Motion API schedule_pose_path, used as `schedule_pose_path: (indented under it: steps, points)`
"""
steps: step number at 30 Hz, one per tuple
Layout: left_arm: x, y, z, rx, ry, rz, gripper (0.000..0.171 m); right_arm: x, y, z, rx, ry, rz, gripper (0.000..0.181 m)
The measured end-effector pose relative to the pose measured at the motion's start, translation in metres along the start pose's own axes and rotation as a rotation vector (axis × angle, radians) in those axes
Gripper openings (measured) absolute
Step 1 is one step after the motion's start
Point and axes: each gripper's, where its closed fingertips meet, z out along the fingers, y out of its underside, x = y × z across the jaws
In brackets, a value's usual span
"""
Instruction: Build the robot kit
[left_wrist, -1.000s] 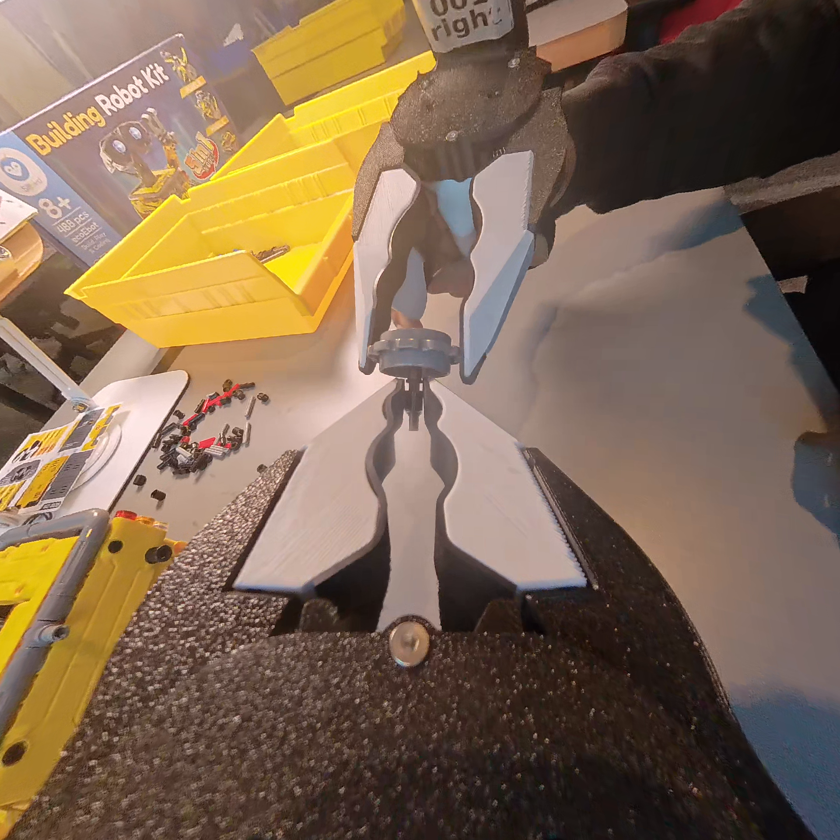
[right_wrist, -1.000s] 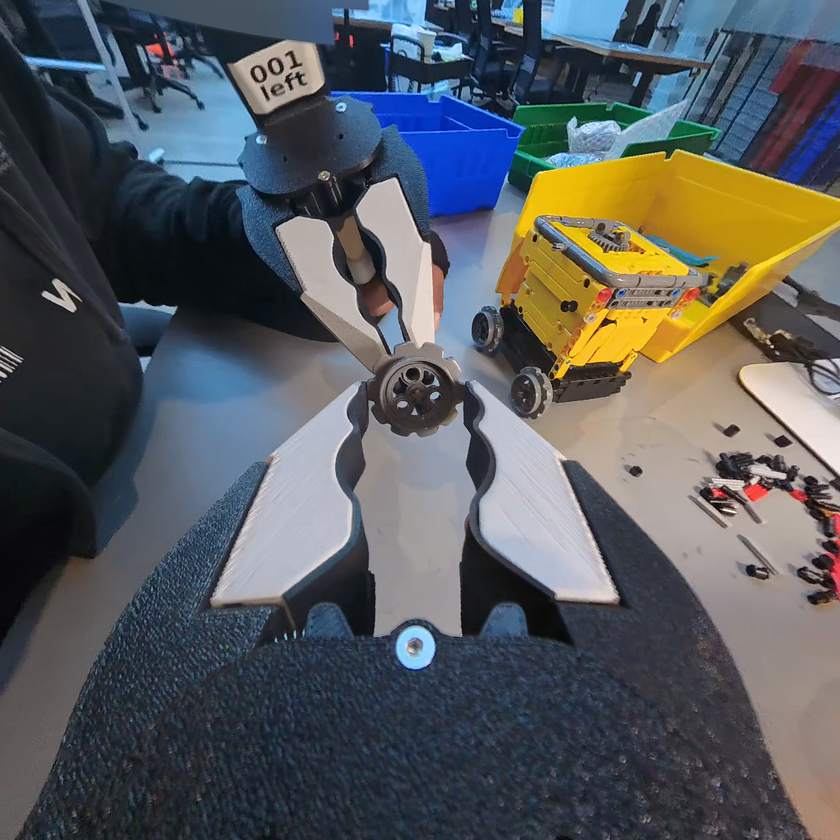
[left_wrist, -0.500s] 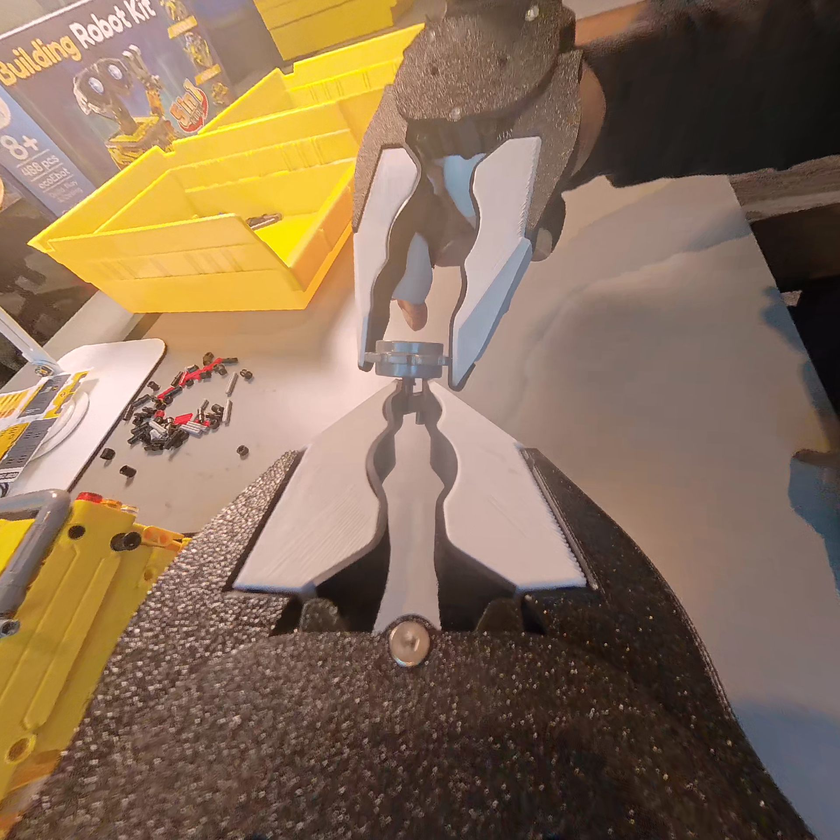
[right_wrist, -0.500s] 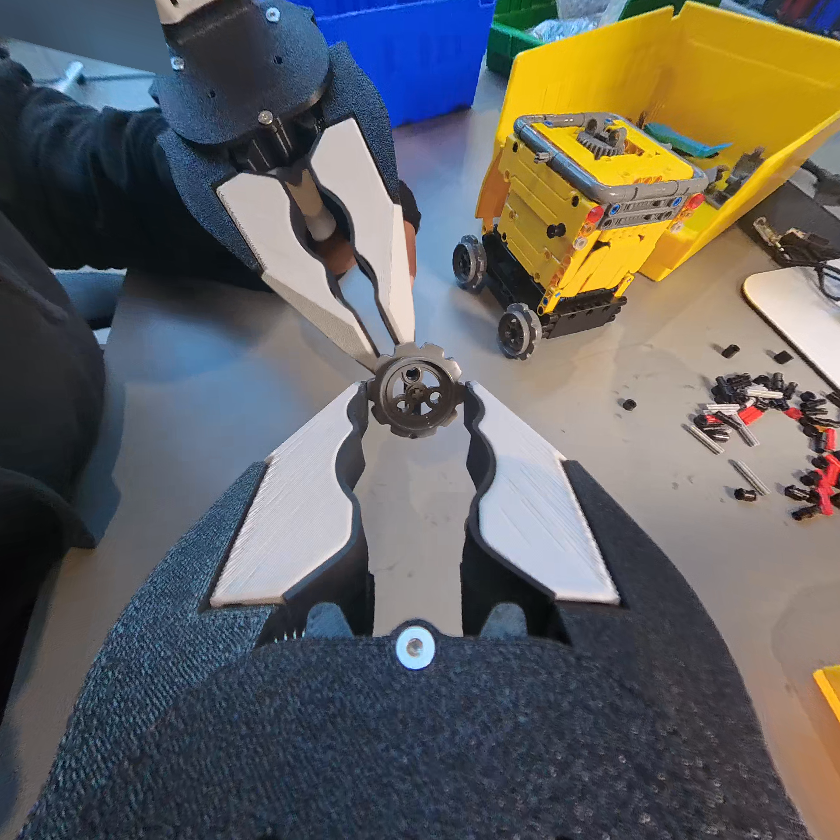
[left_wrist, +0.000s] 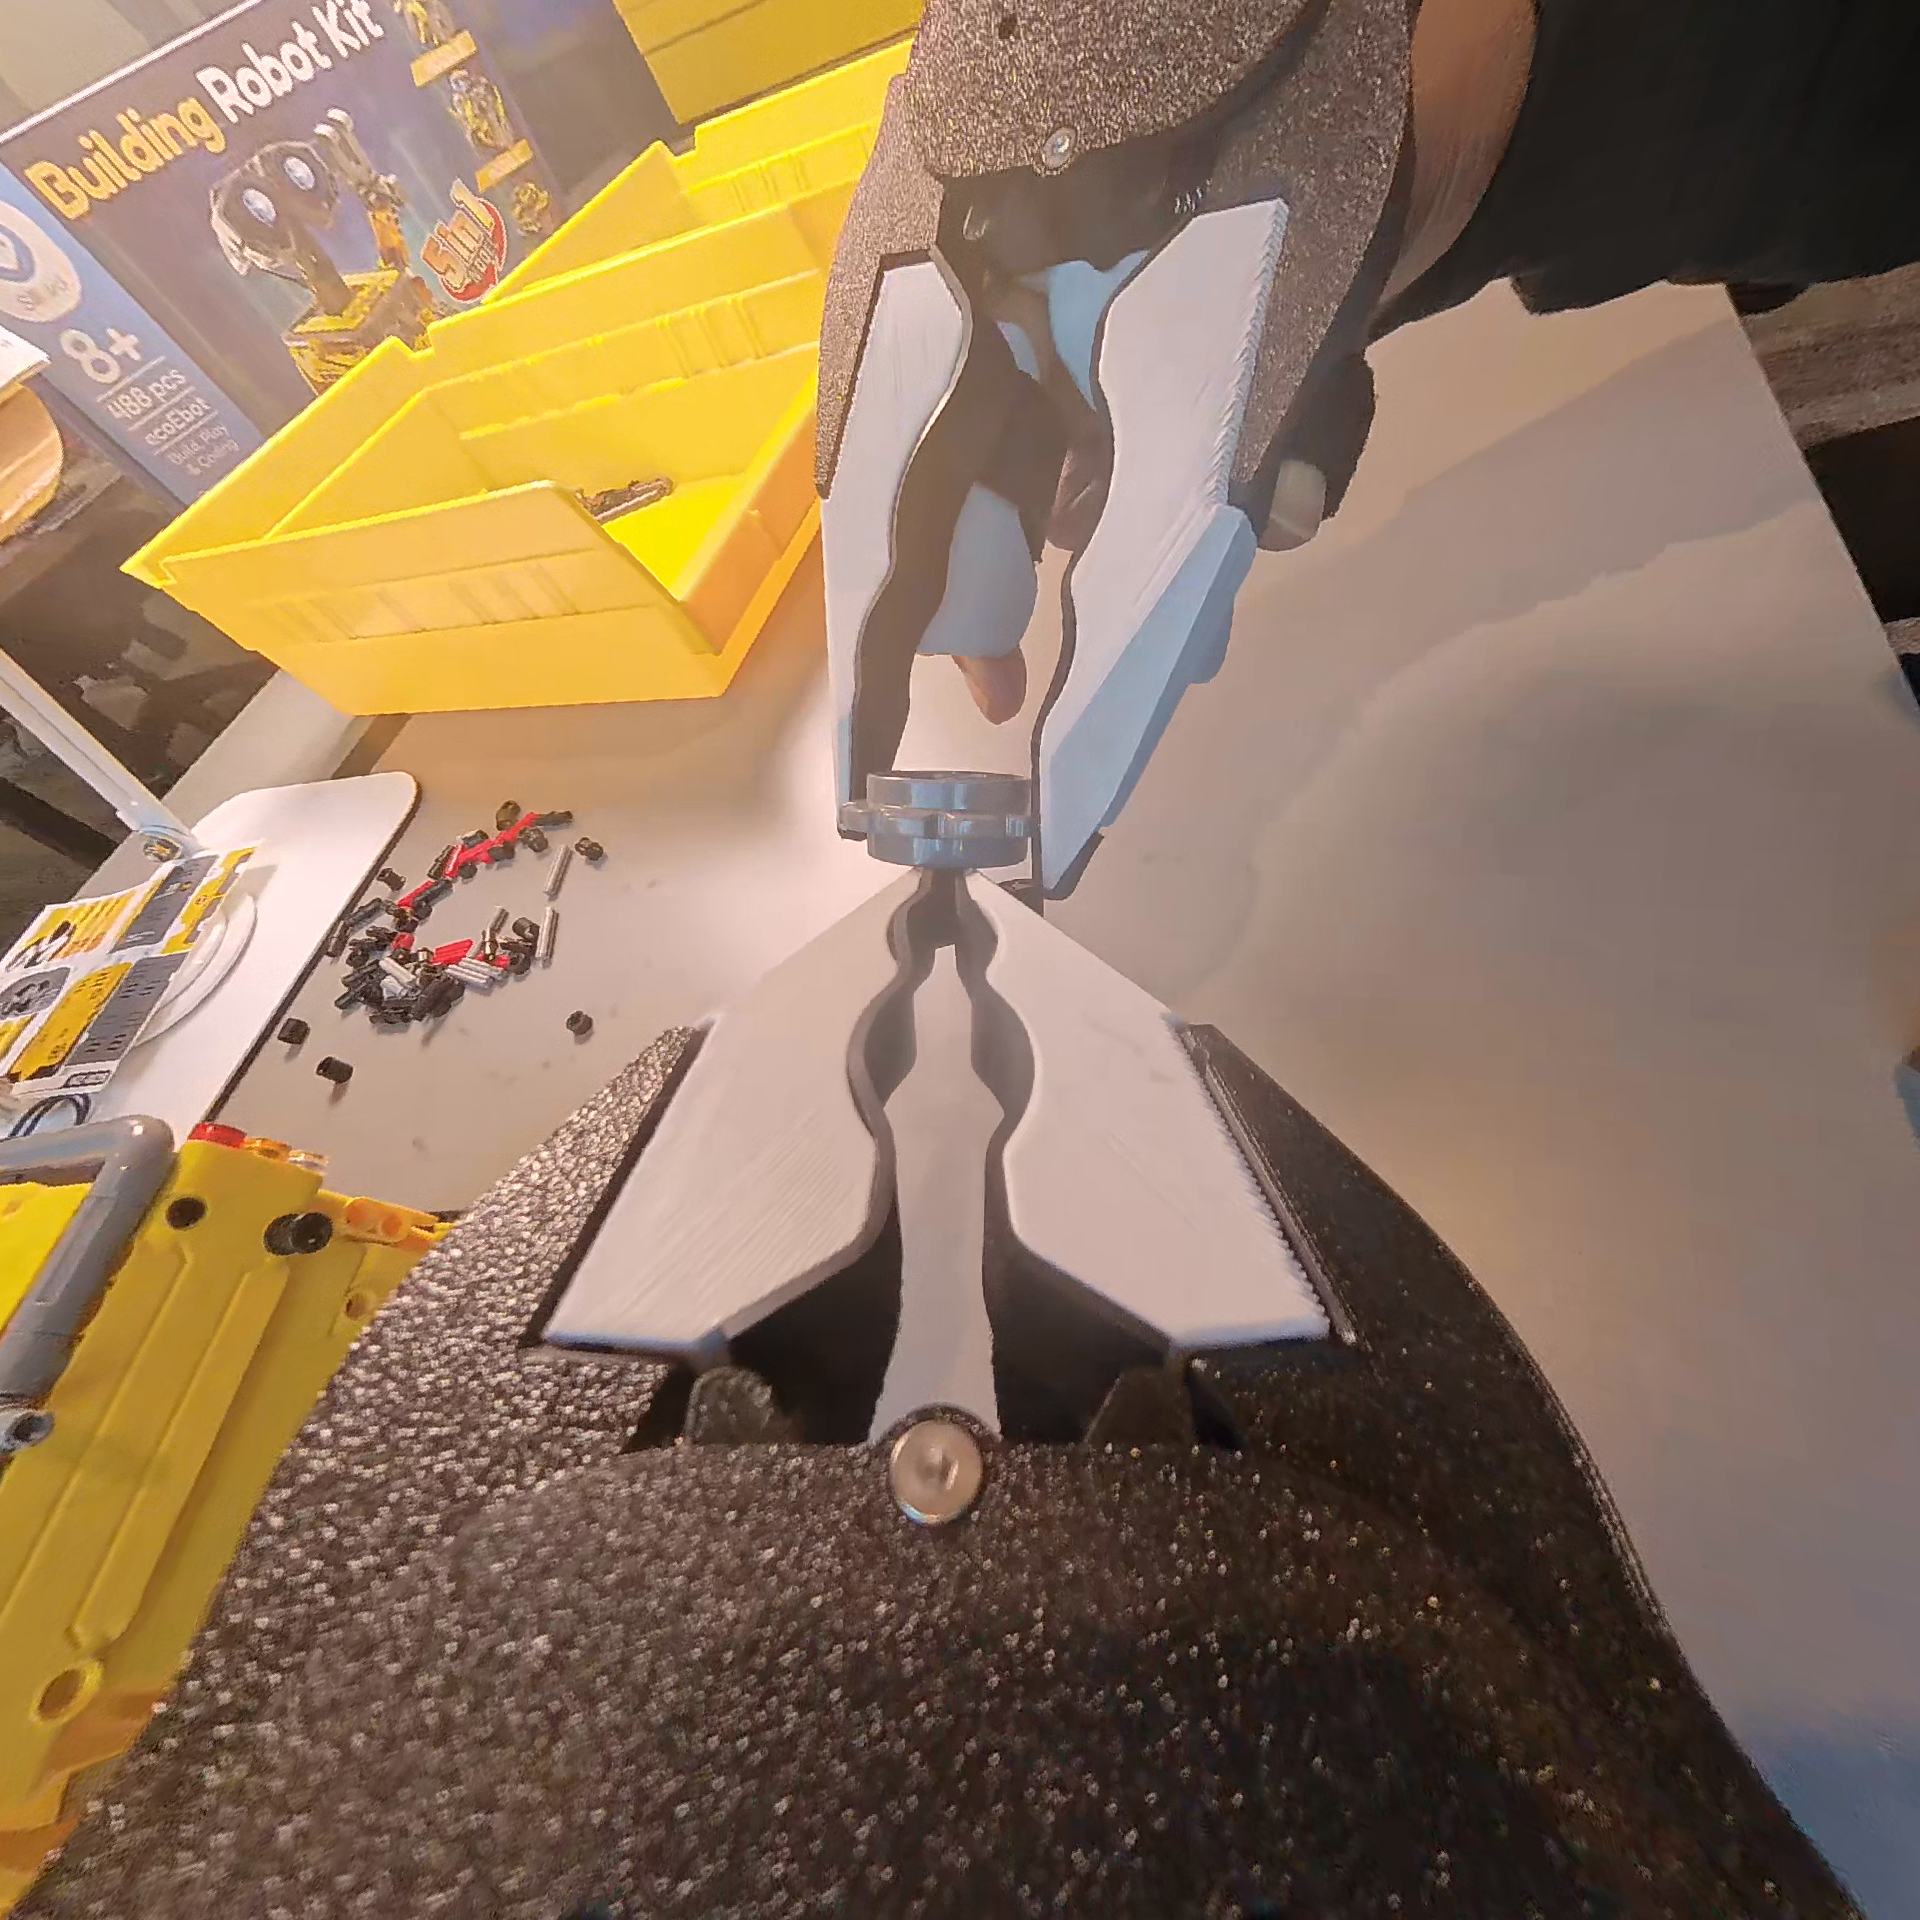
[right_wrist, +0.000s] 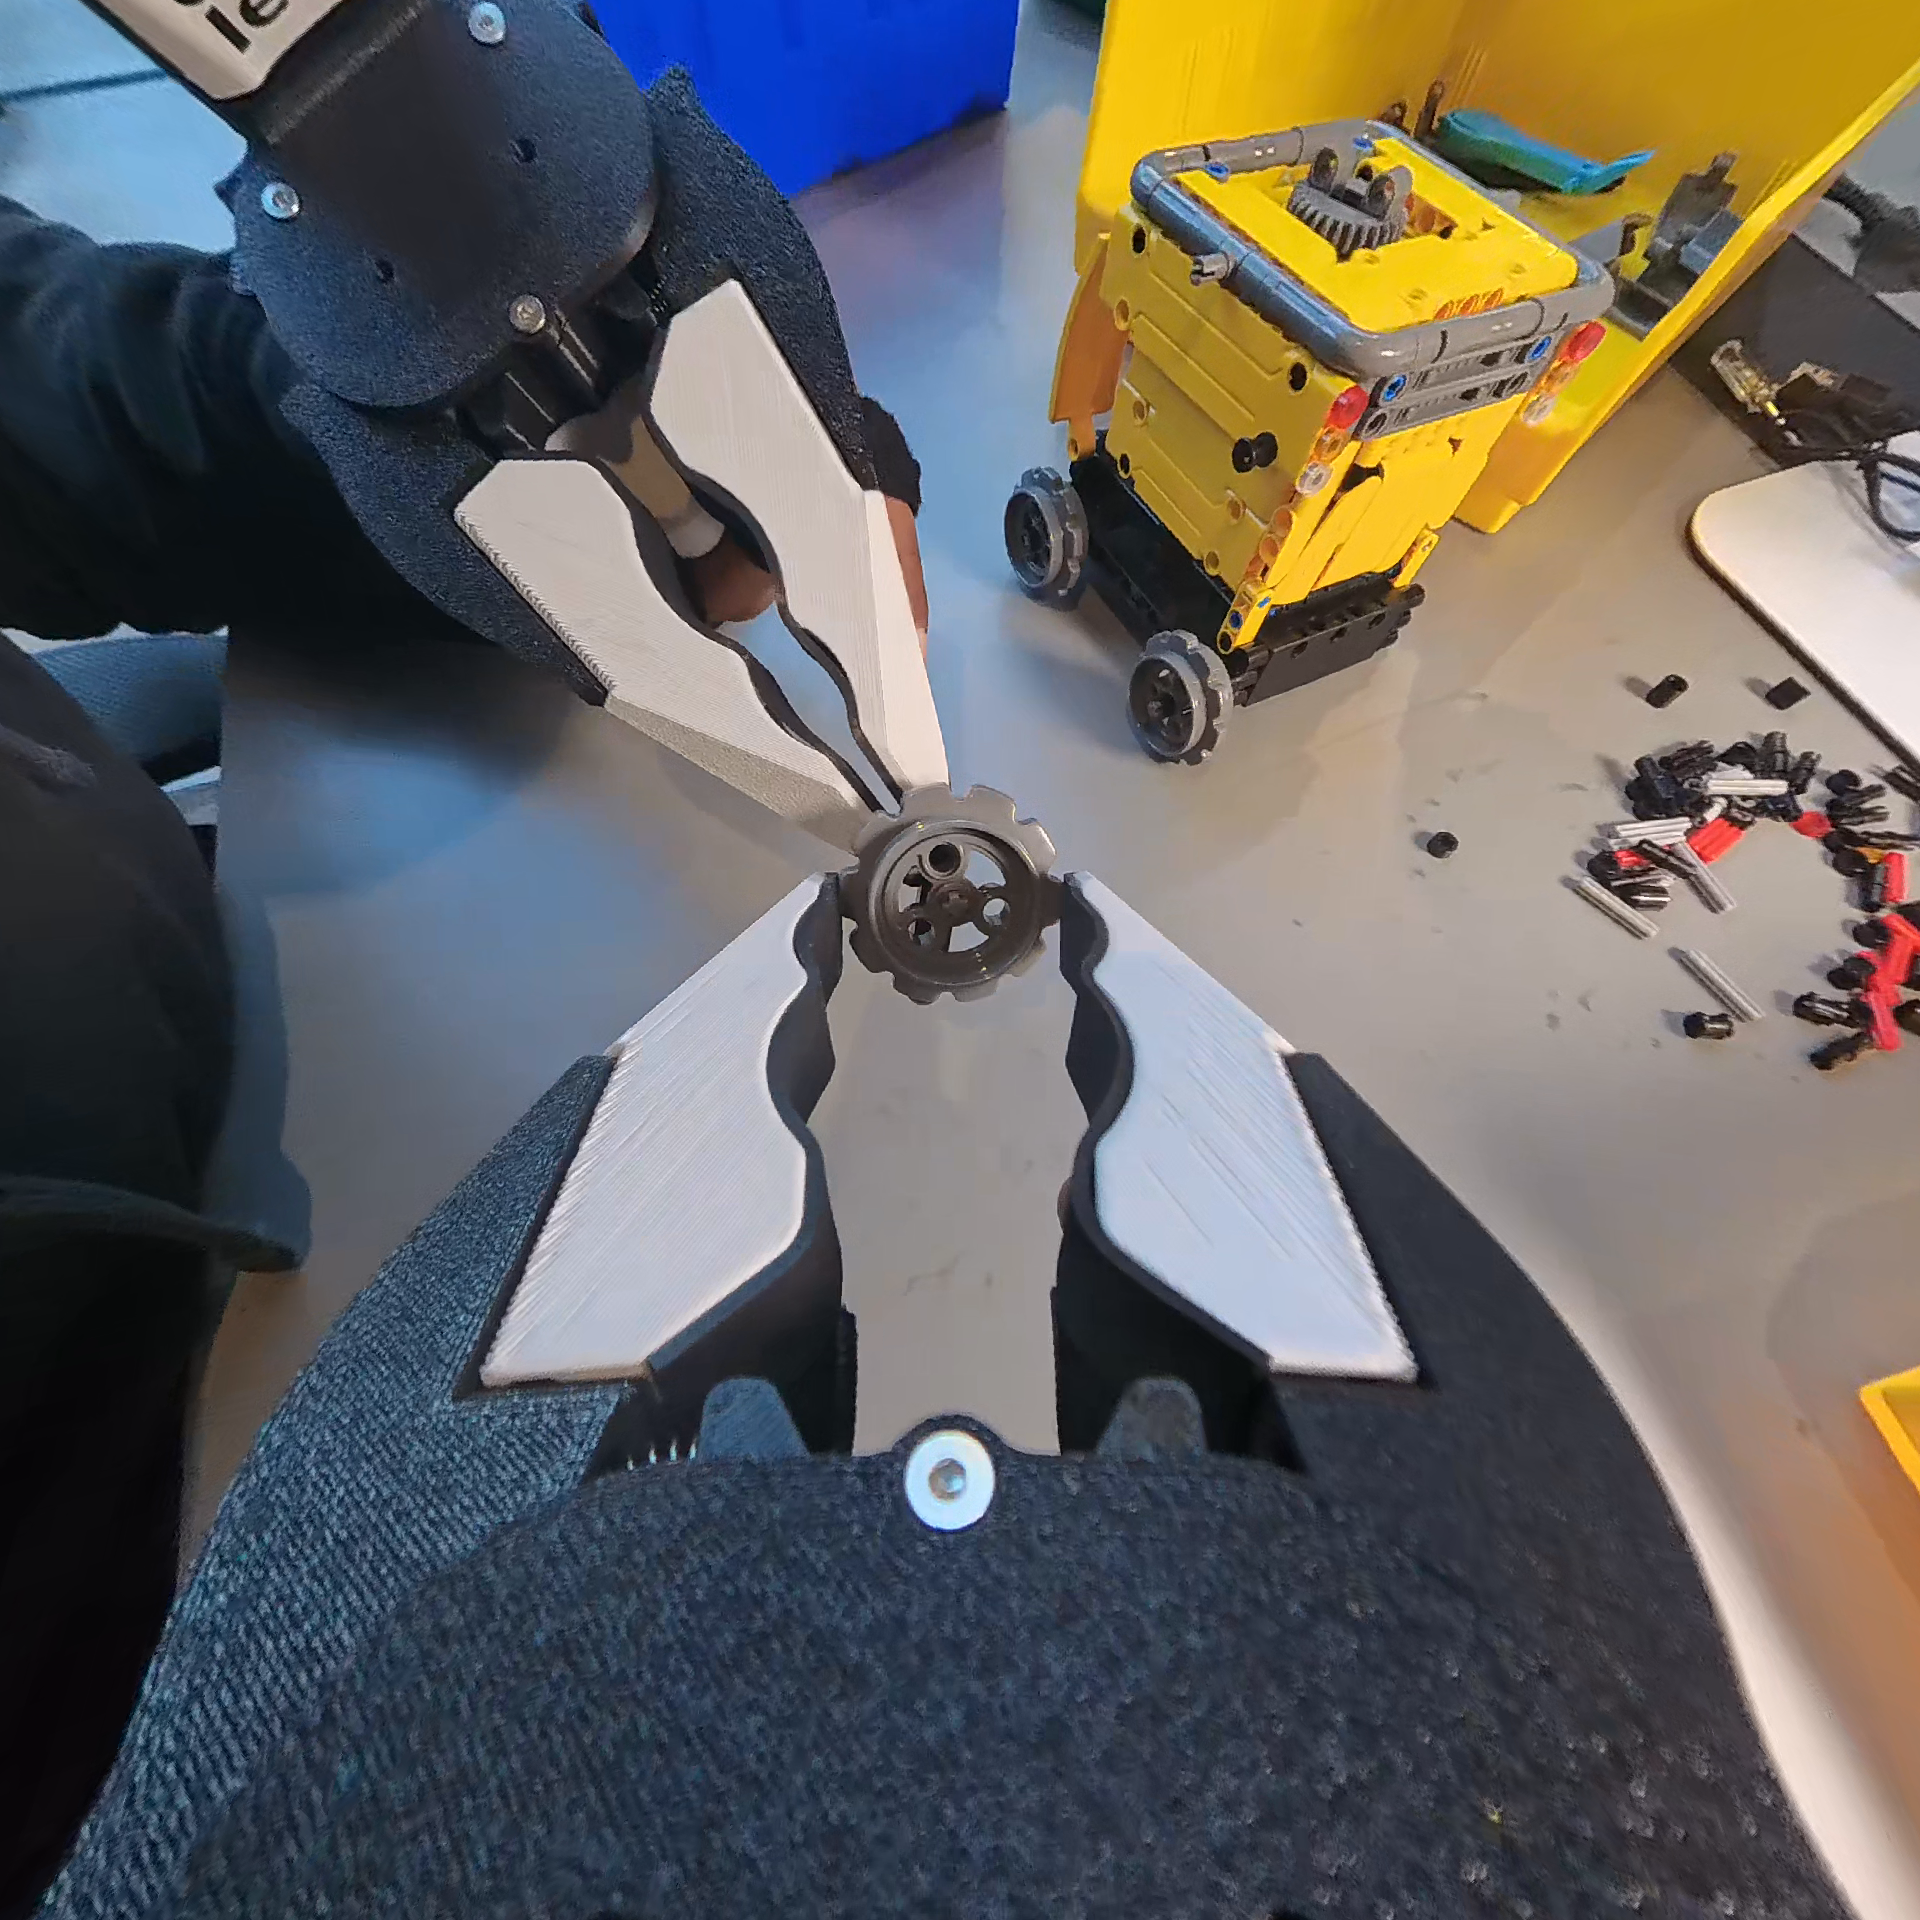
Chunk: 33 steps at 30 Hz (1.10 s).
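Two grippers: we had both meeting at one part above the grey table (right_wrist: 1351, 1039).
R gripper (right_wrist: 948, 902): clamped on grey toothed wheel (right_wrist: 951, 902) by its rim, hub facing cam.
L gripper (left_wrist: 940, 896): nearly closed, pinching a dark pin (left_wrist: 940, 902) at the wheel's hub, so it lined up w/ the bore.
Nearby: yellow robot model (right_wrist: 1320, 416), loose pins pile (right_wrist: 1766, 883).

My tongs (right_wrist: 951, 899) have white ribbed plastic fingers (right_wrist: 665, 1174) in grainy matt black shells, with one shiny metal screw (right_wrist: 948, 1478). The wheel (right_wrist: 951, 904) looks like dull grey plastic, the yellow model (right_wrist: 1340, 343) like glossy plastic, and the worktop (right_wrist: 1351, 1091) is smooth and matt.
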Motion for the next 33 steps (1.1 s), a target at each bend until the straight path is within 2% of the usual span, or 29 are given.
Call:
schedule_pose_path:
  steps: [7, 18, 33]
  points:
    - [0.007, 0.013, 0.002, -0.113, 0.040, -0.001, 0.000, -0.004, 0.010, 0.005, -0.018, 0.036, -0.065, 0.041]
    - [0.026, 0.042, 0.008, -0.288, 0.157, -0.070, 0.000, -0.014, 0.039, 0.022, -0.085, -0.017, -0.023, 0.041]
    - [0.031, 0.046, 0.004, -0.423, 0.268, -0.079, 0.000, -0.019, 0.042, 0.023, -0.124, -0.102, 0.003, 0.041]
